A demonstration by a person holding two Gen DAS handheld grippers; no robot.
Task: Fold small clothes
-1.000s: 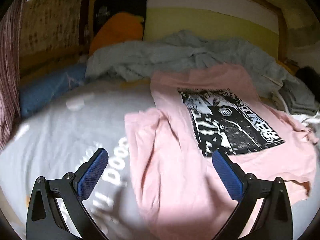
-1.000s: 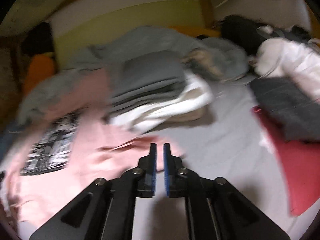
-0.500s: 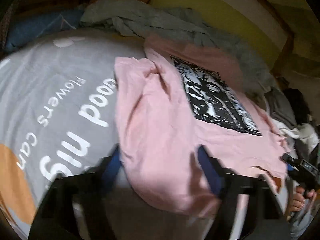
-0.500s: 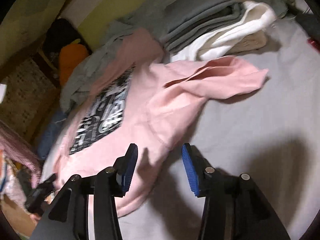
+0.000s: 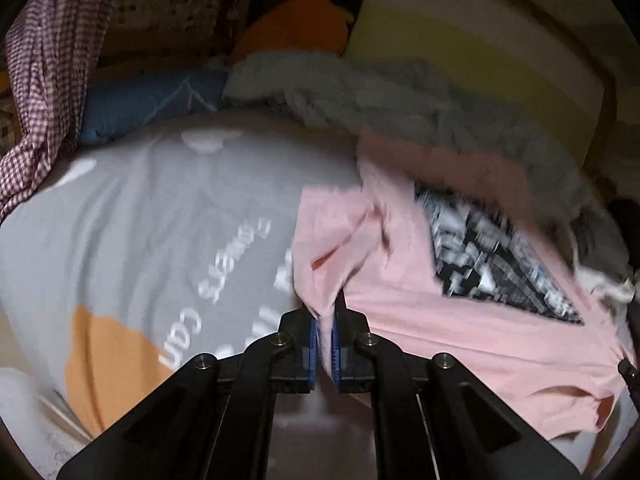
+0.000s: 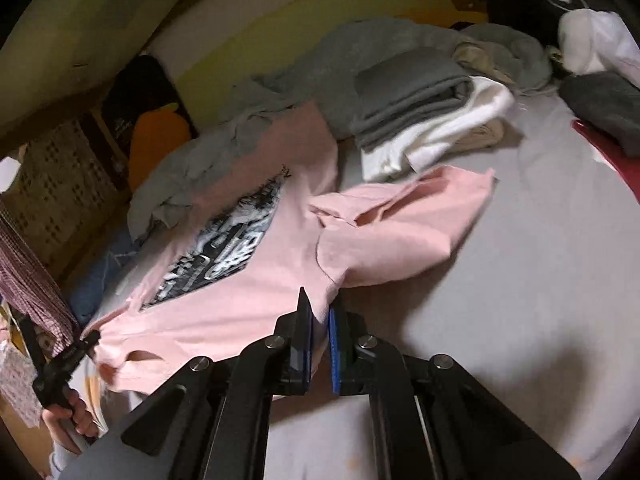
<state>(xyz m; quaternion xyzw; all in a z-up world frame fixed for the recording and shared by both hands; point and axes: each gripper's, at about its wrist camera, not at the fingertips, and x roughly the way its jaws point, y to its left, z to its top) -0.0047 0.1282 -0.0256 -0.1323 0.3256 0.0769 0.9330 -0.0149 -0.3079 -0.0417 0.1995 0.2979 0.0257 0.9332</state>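
A pink T-shirt (image 5: pixel 400 320) with a black-and-white print lies spread on the grey bed sheet (image 5: pixel 160 208). My left gripper (image 5: pixel 324 312) is shut on a bunched fold at the shirt's left edge, with fabric pinched between the blue pads. In the right wrist view the same shirt (image 6: pixel 248 304) runs leftward, one sleeve flopped out to the right. My right gripper (image 6: pixel 320 312) has its jaws closing on the shirt's near edge, below that sleeve, with fabric between the pads. The left gripper (image 6: pixel 86 342) shows at the far left, held by a hand (image 6: pixel 68 408).
A crumpled grey garment (image 5: pixel 400 96) lies behind the shirt. Folded grey and white clothes (image 6: pixel 412 96) are stacked at the back right, with a red item (image 6: pixel 616 160) beyond. An orange pillow (image 5: pixel 296 24), a blue pillow (image 5: pixel 148 100) and a checked cloth (image 5: pixel 48 60) border the left.
Both grippers came down toward the shirt and closed on its edges. The left went from wide open to pinching the left fold; the right opened briefly, then closed on the near edge.
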